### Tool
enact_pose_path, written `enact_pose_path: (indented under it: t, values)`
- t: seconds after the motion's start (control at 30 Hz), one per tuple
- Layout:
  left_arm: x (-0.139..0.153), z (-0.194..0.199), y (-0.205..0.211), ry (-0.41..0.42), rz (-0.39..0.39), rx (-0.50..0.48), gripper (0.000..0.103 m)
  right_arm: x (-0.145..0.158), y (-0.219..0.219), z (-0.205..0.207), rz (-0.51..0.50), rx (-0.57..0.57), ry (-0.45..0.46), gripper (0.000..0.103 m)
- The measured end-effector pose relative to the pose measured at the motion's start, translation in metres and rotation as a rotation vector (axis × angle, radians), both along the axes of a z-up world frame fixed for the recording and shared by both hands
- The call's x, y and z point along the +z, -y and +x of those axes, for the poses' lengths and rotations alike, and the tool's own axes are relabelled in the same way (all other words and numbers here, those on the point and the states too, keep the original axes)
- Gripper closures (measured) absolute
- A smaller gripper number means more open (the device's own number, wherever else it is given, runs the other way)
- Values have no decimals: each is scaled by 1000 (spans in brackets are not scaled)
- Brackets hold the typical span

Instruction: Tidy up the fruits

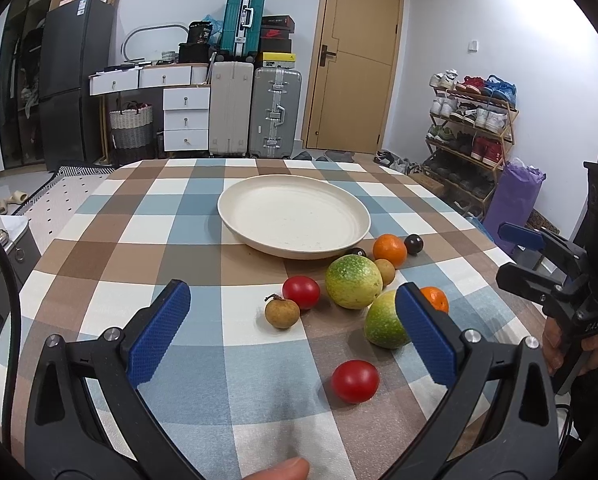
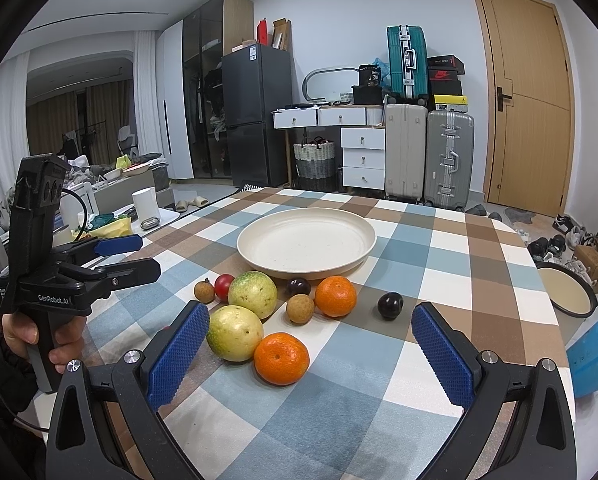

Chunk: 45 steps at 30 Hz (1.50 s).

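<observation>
Both grippers, left gripper (image 1: 295,324) and right gripper (image 2: 311,344), hover with jaws wide and empty over fruit scattered before a cream plate (image 2: 259,256) on the checked table (image 2: 439,248).

Plate (image 1: 295,216) bare; fruit cluster (image 1: 353,286) crowds its near rim

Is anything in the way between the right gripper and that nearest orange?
Nothing visible. The right gripper is open and the near orange lies on the tablecloth between its jaws, with a green-yellow fruit touching it on the left.
</observation>
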<state>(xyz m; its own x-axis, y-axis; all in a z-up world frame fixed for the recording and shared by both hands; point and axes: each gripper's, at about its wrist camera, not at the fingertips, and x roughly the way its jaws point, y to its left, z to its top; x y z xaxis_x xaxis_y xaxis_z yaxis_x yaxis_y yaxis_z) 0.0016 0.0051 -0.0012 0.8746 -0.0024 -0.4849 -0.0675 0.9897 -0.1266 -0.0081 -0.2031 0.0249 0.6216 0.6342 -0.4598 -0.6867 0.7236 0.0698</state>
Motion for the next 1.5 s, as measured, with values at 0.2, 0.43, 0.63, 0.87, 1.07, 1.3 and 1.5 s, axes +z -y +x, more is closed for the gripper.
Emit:
enact_pose_path:
  t: [0.2,0.43,0.63,0.87,1.07,1.3,1.5]
  values:
    - [2,-1,6,-1,6,-7,1,1,-1,0,2,1,-4,0]
    - [2,0,10,1,12,-19,1,-1,1,1,-5,-12,-6,0]
    - [1,-1,12,1,17,-27,1,-1,0,2,-14,-19,-2,0]
    - [1,0,13,0,19,-25,1,-1,0,2,-16,-21,-2,0]
    - [1,-1,12,-3,16,-22,1,-2,0,5,-28,-36,-20,0]
    - [0,0,12,-5,28,-30,1,-5,-2,11,-43,-51,-54,0]
    - [-1,4,12,-37,22,-53,1,-14,-13,21,-110,-21,-134,0]
